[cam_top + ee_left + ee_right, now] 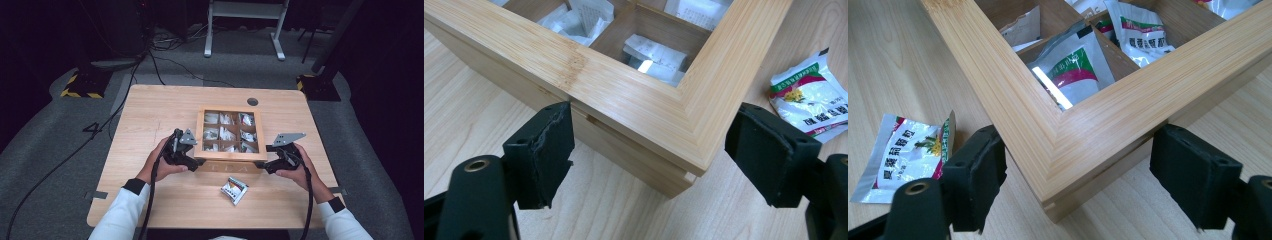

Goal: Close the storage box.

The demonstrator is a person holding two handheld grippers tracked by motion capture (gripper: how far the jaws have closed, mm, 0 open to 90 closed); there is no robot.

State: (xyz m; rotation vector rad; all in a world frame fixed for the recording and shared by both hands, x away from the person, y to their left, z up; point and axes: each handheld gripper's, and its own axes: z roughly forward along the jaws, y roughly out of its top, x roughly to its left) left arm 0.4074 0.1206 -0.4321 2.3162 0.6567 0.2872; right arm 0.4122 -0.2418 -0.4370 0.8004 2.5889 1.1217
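While both hands sit at its near corners, the box (230, 132) lies square on the tabletop (150, 115), slightly right of centre, its nine-cell grid facing up and its sides running parallel to the tabletop's edges — roughly as long as it is wide, so no clear long axis. Packets fill the cells. The left hand-held gripper (196, 161) straddles the near left corner: in the left gripper view its jaws stand wide, one pad (544, 152) touching or just beside the box's side, the other apart from the wood. The right hand-held gripper (261, 164) straddles the near right corner likewise, jaws spread, both pads close to the wood; whether they press it I cannot tell. A loose packet (234, 189) lies on the tabletop just in front of the box, between the two hands. Open wood stretches left of the box and behind it up to a round hole (252, 101) — less room to the right, where the edge is near.
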